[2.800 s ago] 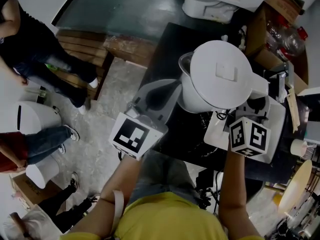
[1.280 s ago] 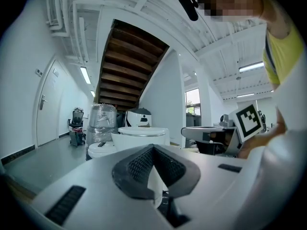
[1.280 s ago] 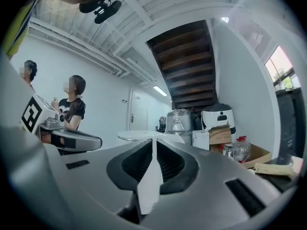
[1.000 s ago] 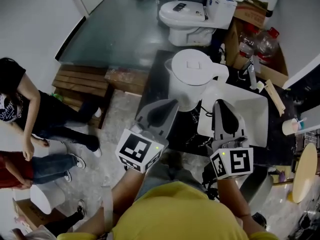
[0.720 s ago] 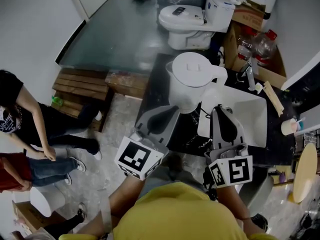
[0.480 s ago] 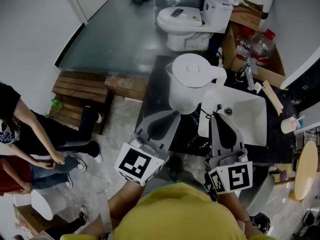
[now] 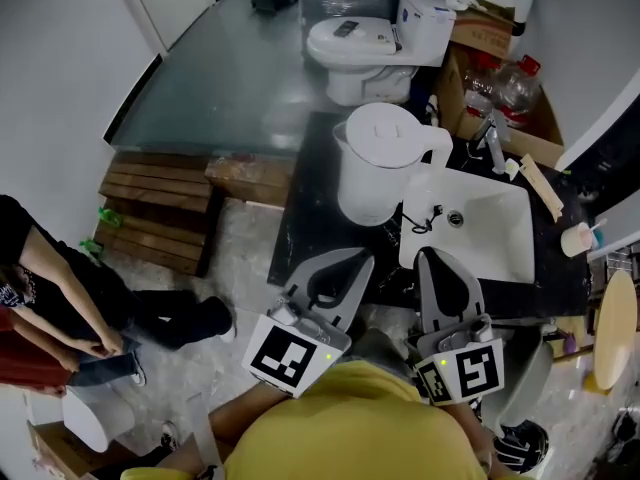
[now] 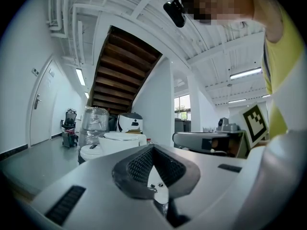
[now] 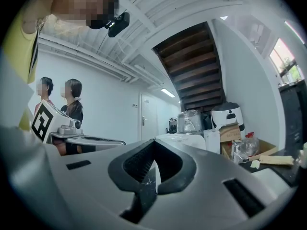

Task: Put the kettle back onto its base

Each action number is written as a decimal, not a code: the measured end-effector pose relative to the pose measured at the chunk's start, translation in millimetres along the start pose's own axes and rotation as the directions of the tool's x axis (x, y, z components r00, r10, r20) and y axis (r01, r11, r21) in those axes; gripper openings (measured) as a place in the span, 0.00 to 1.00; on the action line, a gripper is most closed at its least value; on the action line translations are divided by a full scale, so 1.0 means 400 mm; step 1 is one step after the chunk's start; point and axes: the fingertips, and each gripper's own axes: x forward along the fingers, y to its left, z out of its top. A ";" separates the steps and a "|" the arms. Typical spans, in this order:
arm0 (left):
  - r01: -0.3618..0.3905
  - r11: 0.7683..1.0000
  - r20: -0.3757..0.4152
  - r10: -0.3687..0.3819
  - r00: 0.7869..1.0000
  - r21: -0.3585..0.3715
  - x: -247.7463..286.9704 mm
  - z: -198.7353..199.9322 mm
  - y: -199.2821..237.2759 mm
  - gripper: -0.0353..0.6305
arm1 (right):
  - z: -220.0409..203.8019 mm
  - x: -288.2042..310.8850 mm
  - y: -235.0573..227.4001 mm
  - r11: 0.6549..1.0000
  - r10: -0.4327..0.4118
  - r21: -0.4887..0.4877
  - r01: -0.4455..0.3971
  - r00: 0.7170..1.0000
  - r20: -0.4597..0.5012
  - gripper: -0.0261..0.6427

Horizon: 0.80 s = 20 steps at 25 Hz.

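On the worktop (image 7: 303, 208) at twelve o'clock stands the white kettle (image 7: 378, 163); nearer us, our left gripper (image 7: 352, 261) and right gripper (image 7: 438, 258) are both clenched on nothing.

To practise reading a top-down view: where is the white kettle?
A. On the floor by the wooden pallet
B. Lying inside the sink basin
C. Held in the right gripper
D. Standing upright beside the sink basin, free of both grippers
D: the kettle stands upright next to the sink, while the left gripper and right gripper are shut, empty and clear of it.
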 end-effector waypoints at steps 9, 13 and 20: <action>0.001 1.000 0.001 0.000 1.000 -0.012 -0.033 -0.014 0.010 0.06 | -0.031 -0.014 0.040 1.000 0.005 0.023 -0.004 1.000 -0.029 0.06; 0.008 1.000 0.014 -0.008 1.000 -0.018 -0.038 -0.008 0.015 0.06 | -0.021 -0.011 0.046 1.000 -0.003 -0.005 0.003 1.000 -0.030 0.06; 0.031 0.999 0.012 -0.031 0.999 -0.040 -0.042 -0.016 0.025 0.06 | -0.019 0.001 0.053 1.000 -0.017 -0.024 0.016 0.999 -0.037 0.06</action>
